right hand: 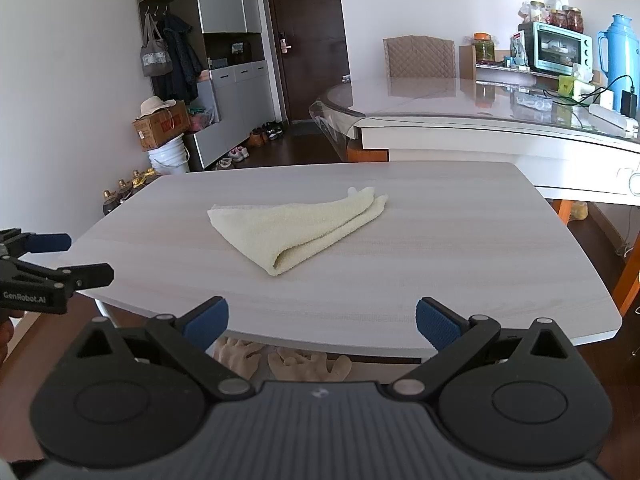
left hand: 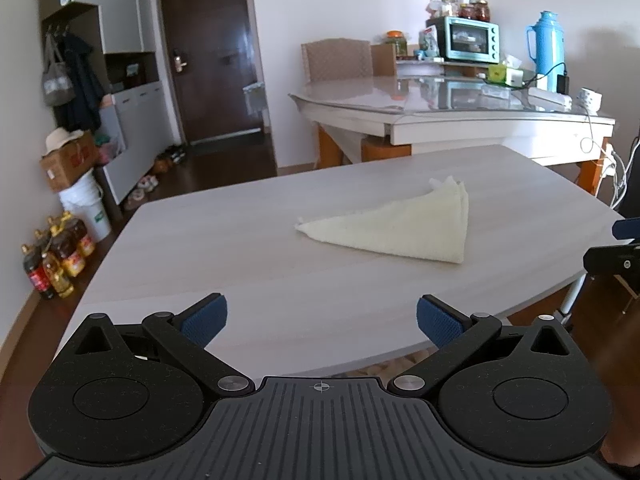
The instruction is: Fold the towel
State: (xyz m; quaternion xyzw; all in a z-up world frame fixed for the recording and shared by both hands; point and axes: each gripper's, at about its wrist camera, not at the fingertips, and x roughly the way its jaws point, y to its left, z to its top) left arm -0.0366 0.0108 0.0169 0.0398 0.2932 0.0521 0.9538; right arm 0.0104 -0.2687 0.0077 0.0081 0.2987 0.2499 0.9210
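Observation:
A pale yellow towel [left hand: 404,226] lies folded into a triangle on the light wood-grain table [left hand: 240,264]. In the right wrist view the same towel [right hand: 296,228] shows its rolled fold edge toward me, on the table [right hand: 460,272]. My left gripper [left hand: 322,320] is open above the near table edge, well short of the towel, with nothing between its blue pads. My right gripper [right hand: 322,320] is also open and empty, held back over the front edge. The left gripper [right hand: 60,256] appears at the left border of the right wrist view, and part of the right gripper [left hand: 616,248] at the right border of the left wrist view.
A white dining table [left hand: 460,120] with a glass top stands behind, carrying a teal toaster oven [left hand: 472,38], a blue thermos [left hand: 548,46] and cables. A padded chair [left hand: 338,58], a door, cabinets, boxes, a bucket and oil bottles [left hand: 56,256] line the left side.

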